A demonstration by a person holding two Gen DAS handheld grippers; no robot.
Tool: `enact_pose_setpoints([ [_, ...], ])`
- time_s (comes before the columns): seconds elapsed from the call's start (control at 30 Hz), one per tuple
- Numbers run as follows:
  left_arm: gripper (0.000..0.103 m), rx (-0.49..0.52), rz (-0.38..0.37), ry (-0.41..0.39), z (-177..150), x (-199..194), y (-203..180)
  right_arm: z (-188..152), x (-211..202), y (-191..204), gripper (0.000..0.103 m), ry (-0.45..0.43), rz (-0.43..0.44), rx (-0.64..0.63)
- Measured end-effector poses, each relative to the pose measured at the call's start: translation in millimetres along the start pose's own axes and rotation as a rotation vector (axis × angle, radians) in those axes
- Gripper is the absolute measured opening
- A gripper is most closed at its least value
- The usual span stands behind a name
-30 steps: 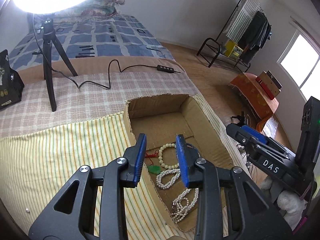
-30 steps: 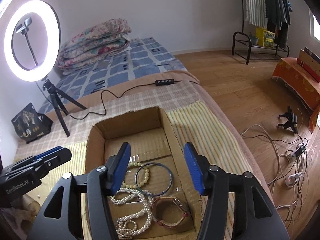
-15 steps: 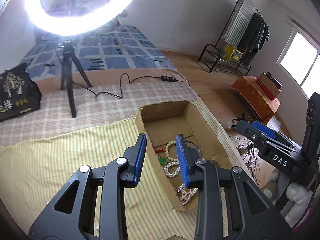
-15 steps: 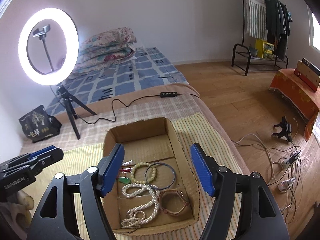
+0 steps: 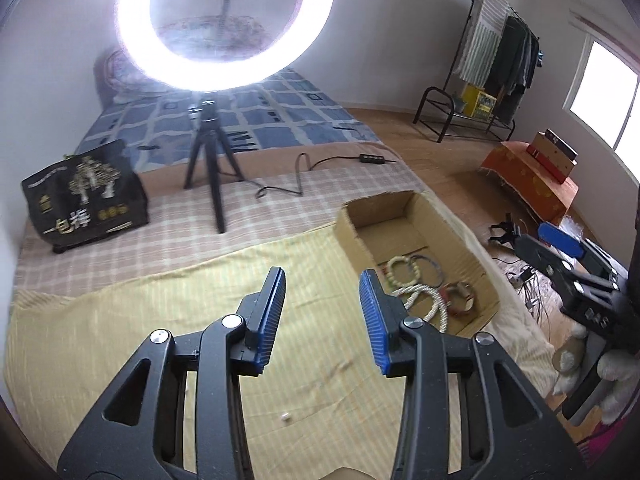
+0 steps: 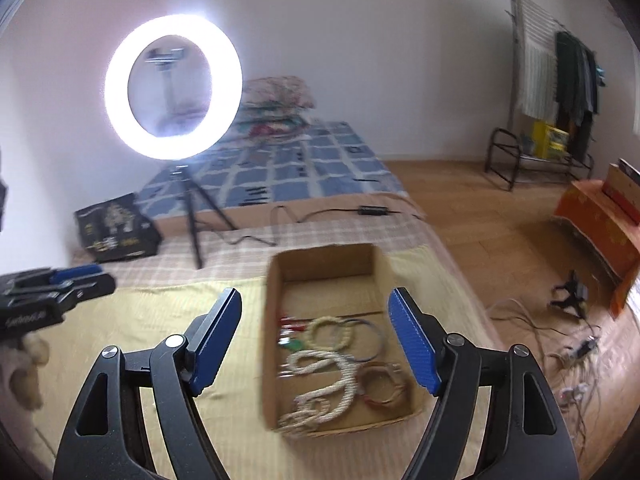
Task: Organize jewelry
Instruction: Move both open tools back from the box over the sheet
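An open cardboard box (image 6: 276,296) sits on the striped yellow cloth (image 5: 160,320) and holds the jewelry: pearl necklaces (image 6: 324,384), a bead bracelet (image 6: 330,334), a blue bangle (image 6: 370,342), a brown bracelet (image 6: 382,384) and a green pendant (image 6: 294,345). The box also shows in the left wrist view (image 5: 350,236). My left gripper (image 5: 322,312) is open and empty, above the cloth left of the box. My right gripper (image 6: 316,336) is open and empty, high above the box. A small white bead (image 5: 285,417) lies on the cloth.
A ring light on a tripod (image 5: 208,152) stands behind the cloth, its cable (image 5: 296,184) running right. A black bag (image 5: 86,196) stands at the back left. The bed edge drops to the floor with cables (image 6: 576,344) on the right.
Both grippers have pulled back and up from the box. The left gripper has swung left over the cloth and opened wider. The right gripper has opened wider.
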State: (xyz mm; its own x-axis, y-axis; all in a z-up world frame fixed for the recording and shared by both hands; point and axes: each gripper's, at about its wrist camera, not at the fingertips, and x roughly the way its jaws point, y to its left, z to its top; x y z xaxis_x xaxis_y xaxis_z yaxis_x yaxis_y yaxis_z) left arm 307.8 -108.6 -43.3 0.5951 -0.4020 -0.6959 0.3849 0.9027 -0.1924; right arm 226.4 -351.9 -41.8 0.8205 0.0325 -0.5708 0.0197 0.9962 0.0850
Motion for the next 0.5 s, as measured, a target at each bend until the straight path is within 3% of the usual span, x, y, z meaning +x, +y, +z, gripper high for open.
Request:
enact_pose_setpoints([
  [0.27, 0.039, -0.068, 0.046, 0.016, -18.3, -17.7, 65.1, -32.6, 3.2, 61.8, 0.076, 0.068, 0.179, -0.085],
  [0.5, 0.039, -0.117, 0.088, 0.088, -49.2, -7.4, 114.4, -65.5, 22.8, 107.4, 0.076, 0.121, 0.205, -0.177],
])
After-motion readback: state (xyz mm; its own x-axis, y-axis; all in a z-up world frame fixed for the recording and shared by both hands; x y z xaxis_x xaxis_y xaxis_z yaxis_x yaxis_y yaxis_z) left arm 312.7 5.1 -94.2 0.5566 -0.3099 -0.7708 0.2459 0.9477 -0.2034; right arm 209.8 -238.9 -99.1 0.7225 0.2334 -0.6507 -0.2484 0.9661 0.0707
